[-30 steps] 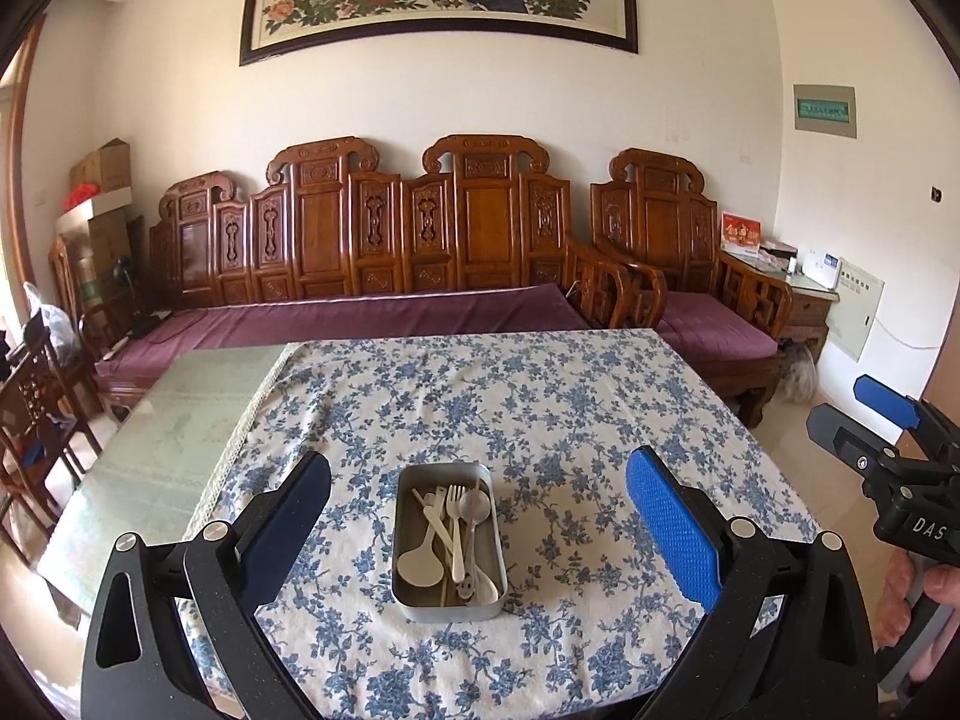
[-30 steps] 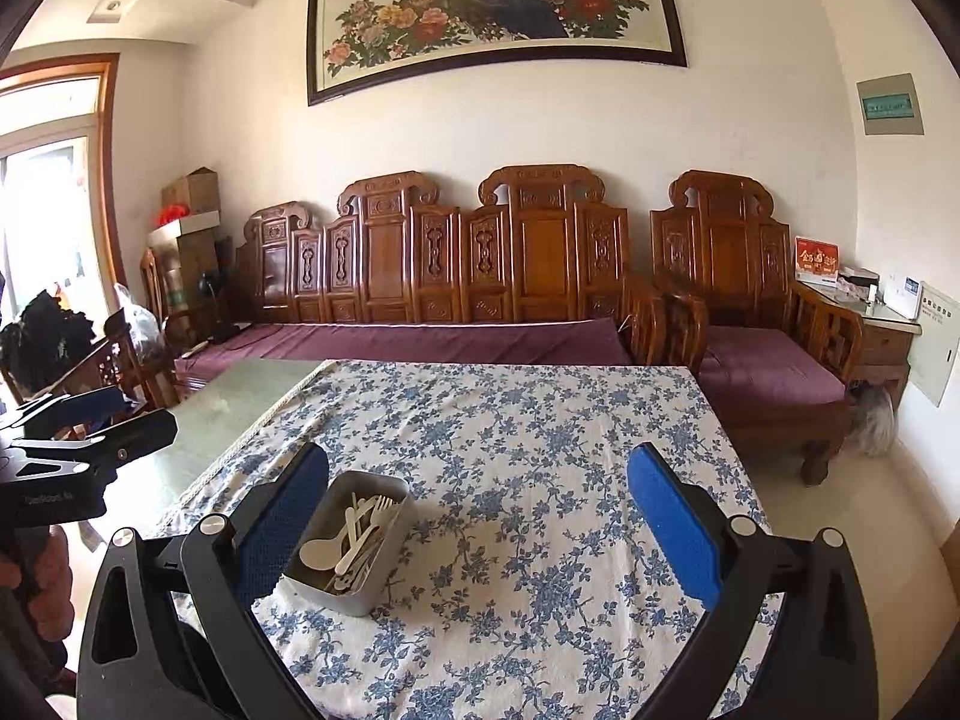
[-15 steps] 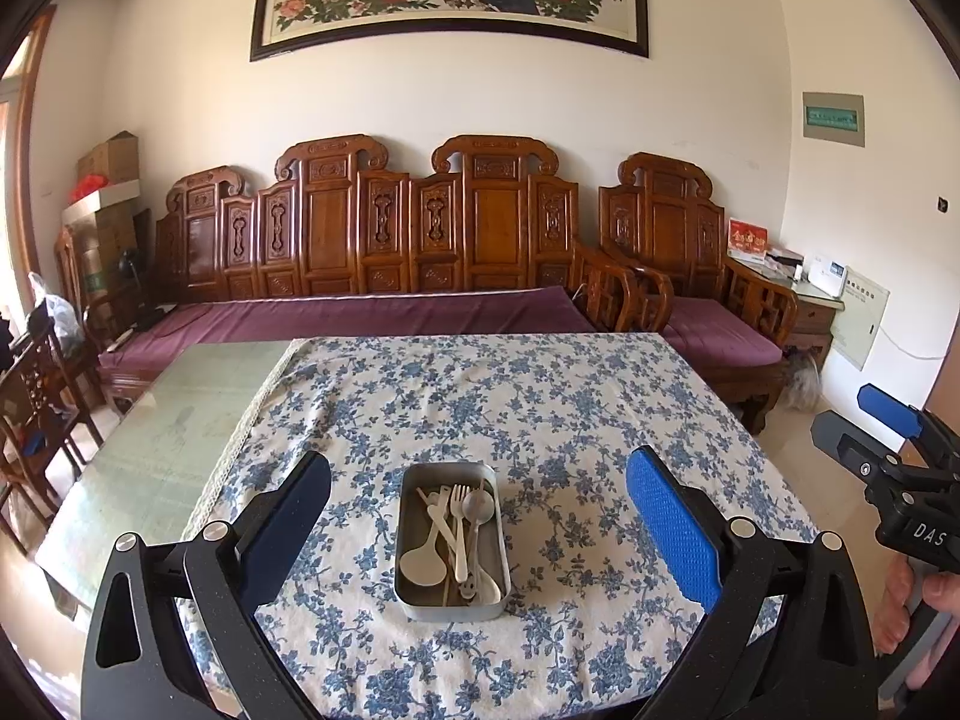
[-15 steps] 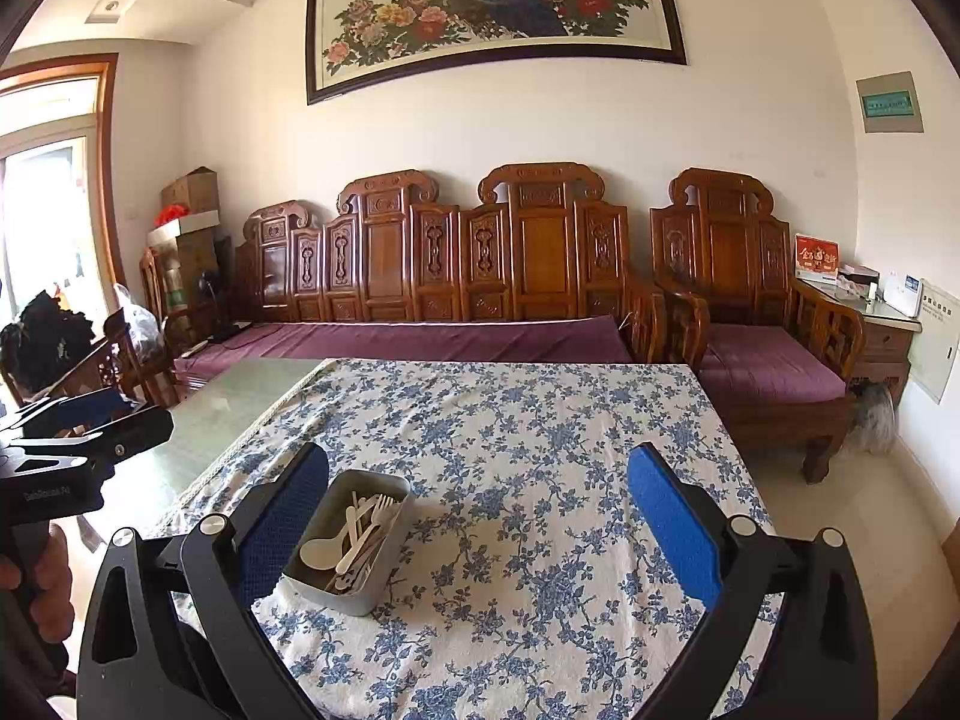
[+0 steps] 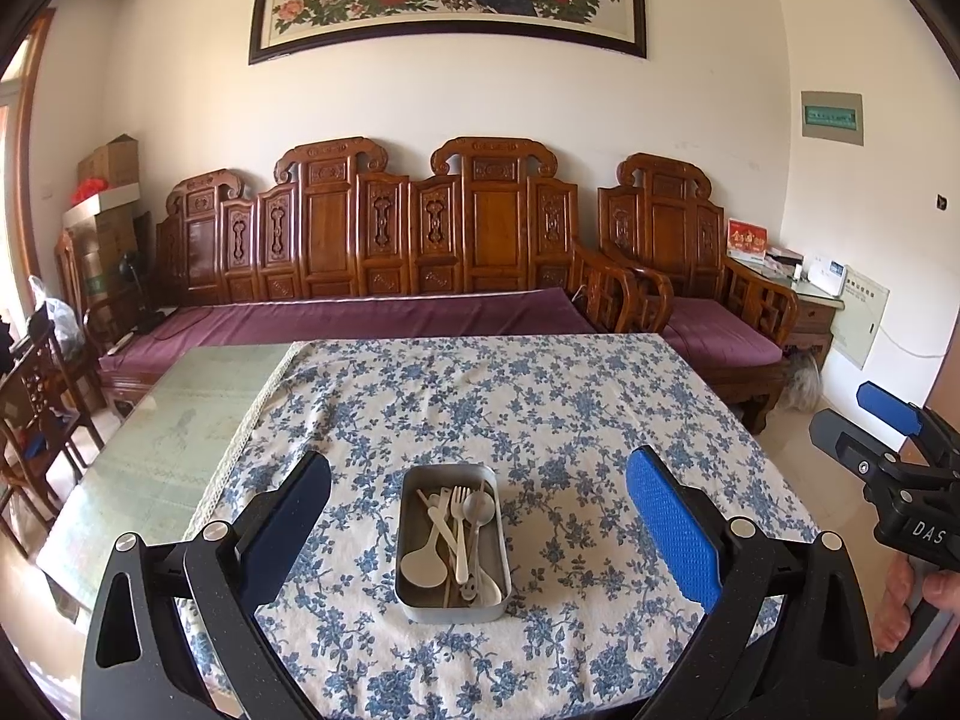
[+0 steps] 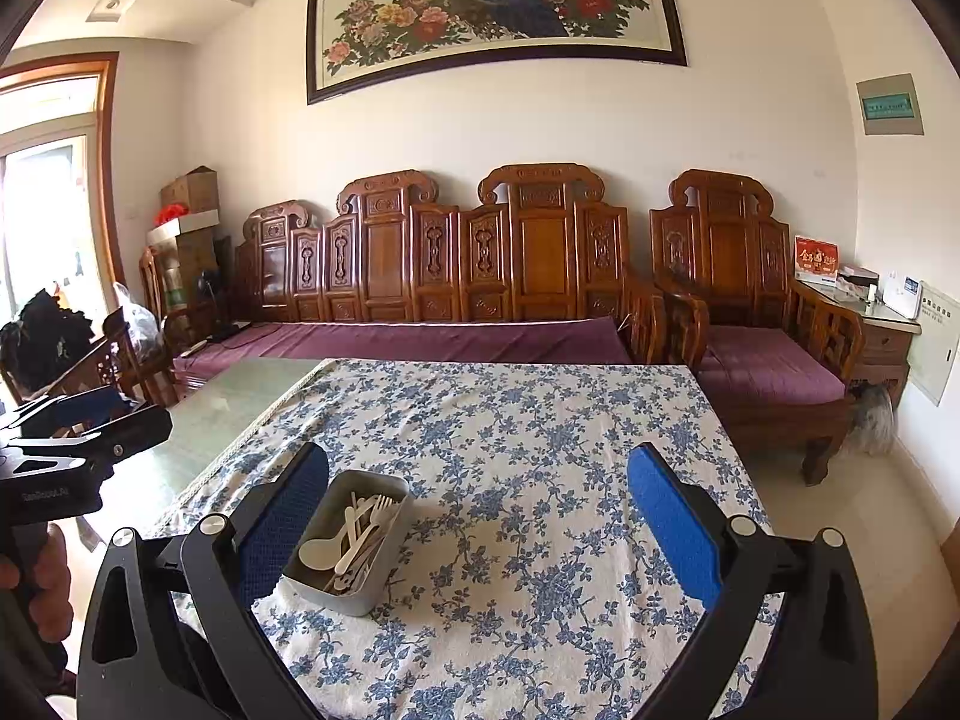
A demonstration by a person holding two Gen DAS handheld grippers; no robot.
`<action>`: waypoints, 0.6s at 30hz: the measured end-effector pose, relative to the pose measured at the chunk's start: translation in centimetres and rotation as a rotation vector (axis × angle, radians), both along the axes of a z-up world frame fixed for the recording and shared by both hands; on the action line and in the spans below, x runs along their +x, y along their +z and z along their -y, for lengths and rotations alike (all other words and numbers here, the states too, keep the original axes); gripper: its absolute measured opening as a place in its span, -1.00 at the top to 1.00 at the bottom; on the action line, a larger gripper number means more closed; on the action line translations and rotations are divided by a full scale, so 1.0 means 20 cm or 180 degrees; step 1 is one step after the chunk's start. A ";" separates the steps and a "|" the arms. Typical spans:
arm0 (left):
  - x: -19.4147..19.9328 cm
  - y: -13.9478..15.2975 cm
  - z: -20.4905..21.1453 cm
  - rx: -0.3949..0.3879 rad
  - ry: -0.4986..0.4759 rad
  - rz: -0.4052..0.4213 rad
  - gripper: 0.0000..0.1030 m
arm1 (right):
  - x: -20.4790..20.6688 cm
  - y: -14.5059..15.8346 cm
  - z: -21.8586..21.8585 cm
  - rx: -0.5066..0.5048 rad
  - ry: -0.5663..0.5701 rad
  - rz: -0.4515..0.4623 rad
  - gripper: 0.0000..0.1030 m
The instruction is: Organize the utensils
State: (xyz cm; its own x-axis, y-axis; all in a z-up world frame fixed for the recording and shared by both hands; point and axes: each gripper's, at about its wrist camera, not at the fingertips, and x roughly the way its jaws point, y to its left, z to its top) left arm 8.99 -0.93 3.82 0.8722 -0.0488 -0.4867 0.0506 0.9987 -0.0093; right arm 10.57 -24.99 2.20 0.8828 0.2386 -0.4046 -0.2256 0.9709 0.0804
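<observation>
Looking along the left gripper (image 5: 478, 525), its jaws gape wide and hold nothing; the metal tin (image 5: 453, 543) of utensils (image 5: 456, 534) sits between them on the floral tablecloth (image 5: 540, 396). Through the right wrist camera, the right gripper (image 6: 478, 525) is likewise wide and empty, the tin (image 6: 351, 540) near its left finger.
</observation>
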 end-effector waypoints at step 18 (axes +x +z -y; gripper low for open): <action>0.00 0.00 0.01 0.0004 0.0003 0.0001 -0.85 | 0.02 -0.02 0.02 -0.0007 -0.0011 -0.0010 -0.95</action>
